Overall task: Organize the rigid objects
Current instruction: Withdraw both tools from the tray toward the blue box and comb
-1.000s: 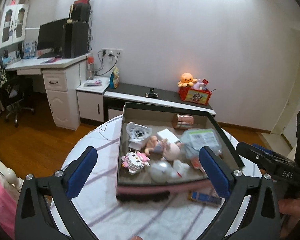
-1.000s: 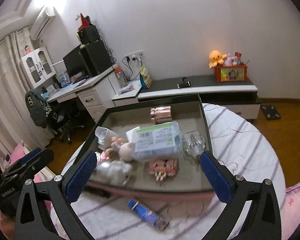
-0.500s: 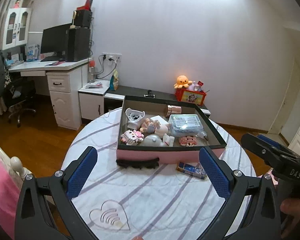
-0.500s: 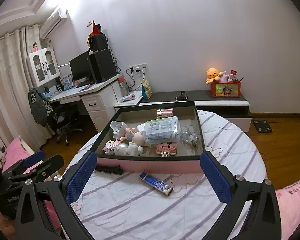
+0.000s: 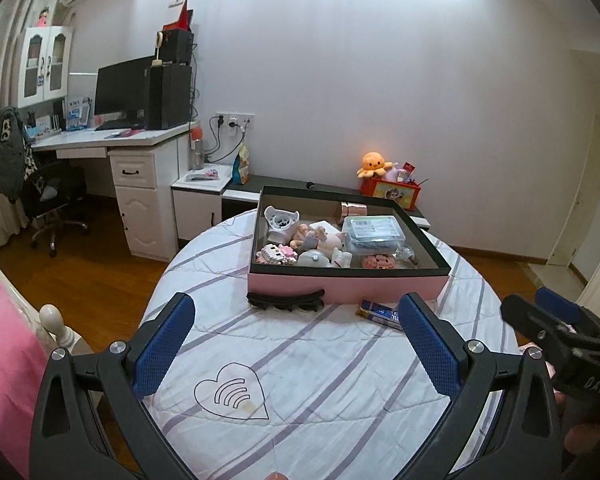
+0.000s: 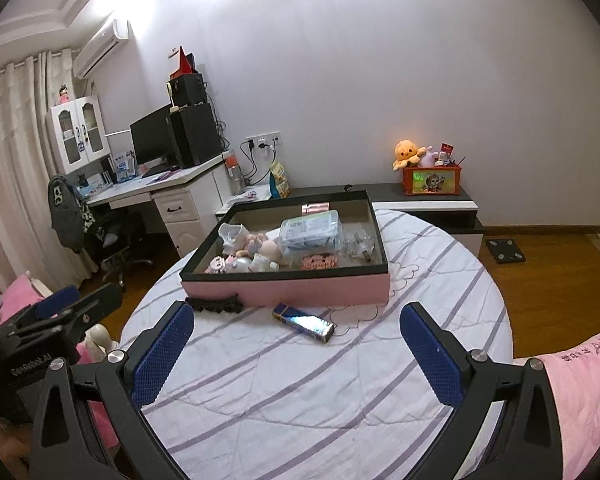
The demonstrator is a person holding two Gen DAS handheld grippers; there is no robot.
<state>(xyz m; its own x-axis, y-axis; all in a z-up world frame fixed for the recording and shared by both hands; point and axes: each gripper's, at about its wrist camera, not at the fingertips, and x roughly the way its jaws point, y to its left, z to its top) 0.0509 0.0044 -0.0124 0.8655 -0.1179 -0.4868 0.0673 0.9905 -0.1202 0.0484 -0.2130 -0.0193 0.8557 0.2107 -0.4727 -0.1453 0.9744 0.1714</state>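
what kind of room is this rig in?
Looks like a home bedroom or study. A white desk with a monitor, a wall air conditioner by curtains, and a pink box of toys on the round table.

A round table (image 5: pixel 340 380) under a white cloth with purple stripes carries a pink box (image 5: pixel 346 286) with a black rim, full of small toys and a clear plastic case (image 5: pixel 374 234). A black hair claw (image 5: pixel 286 301) lies touching the box's near wall, and a blue packet (image 5: pixel 380 312) lies just beside it. The left gripper (image 5: pixel 296 344) hovers over the cloth, blue pads wide apart, nothing between them. The right gripper (image 5: pixel 556 328) pokes in at the right edge.
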